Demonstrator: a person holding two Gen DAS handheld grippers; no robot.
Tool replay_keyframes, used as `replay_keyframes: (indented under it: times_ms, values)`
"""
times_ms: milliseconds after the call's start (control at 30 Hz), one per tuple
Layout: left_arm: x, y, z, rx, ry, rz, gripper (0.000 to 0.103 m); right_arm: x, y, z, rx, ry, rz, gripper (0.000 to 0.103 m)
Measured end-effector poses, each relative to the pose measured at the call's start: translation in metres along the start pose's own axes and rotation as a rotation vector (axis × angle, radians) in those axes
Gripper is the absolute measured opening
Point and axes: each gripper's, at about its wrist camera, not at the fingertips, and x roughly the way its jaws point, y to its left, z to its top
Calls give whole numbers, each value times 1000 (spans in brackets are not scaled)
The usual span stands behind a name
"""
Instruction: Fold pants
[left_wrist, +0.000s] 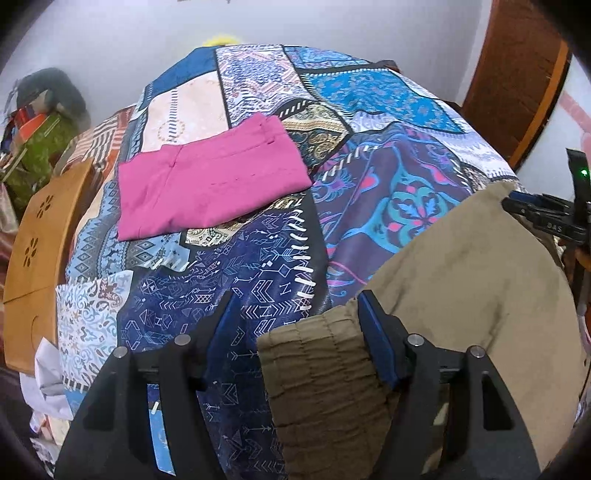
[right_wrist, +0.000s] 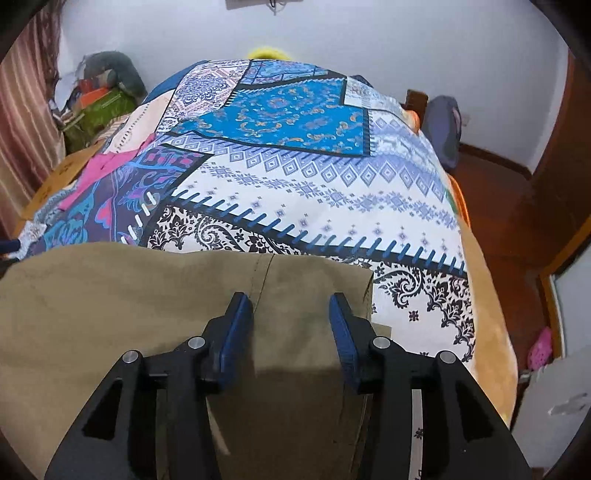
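Khaki pants (right_wrist: 110, 314) flat on bedspread (right_wrist: 295, 166); both grippers open

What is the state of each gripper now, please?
Left gripper: open, over the waistband of the khaki pants.
Right gripper: open above the pants, holding nothing.

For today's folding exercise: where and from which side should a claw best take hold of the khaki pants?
Grip the khaki pants at the gathered elastic waistband, coming from above at its free end over the bedspread. That ridged band is thick and its edge lies exposed.
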Motion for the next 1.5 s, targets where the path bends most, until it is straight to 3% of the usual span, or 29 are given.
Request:
replay_keyframes:
  times_ms: [167,333,800,933,1000,1100,1200,1367,1500]
  values:
    - [-3,-3,-1,12,-8,26,70,0,3,5,-11,35,-31,46]
    - [-37,-7,3,43,-45,66,70,-27,9,8,-38,56,-86,48]
    - [-186,-23,-22,24,-273,39,70,-199,68,-19,-60,-239,-13,53]
    - [-218,-35,-42,37,-315,9,85,-227,89,-30,-79,-295,13,54]
    - [-231,-42,-54,42,-330,-6,87,-240,100,-39,-89,-320,28,58]
    - [-238,-48,-72,29,-325,-31,95,-250,111,-51,-98,-343,38,66]
    - [-234,-50,-89,1,-305,-53,99,-250,121,-63,-101,-351,43,66]
    - [-203,-50,-116,-59,-181,-146,99,-236,135,-84,-89,-323,48,69]
    - [-181,-54,-133,-73,-107,-172,99,-219,140,-97,-80,-291,46,69]
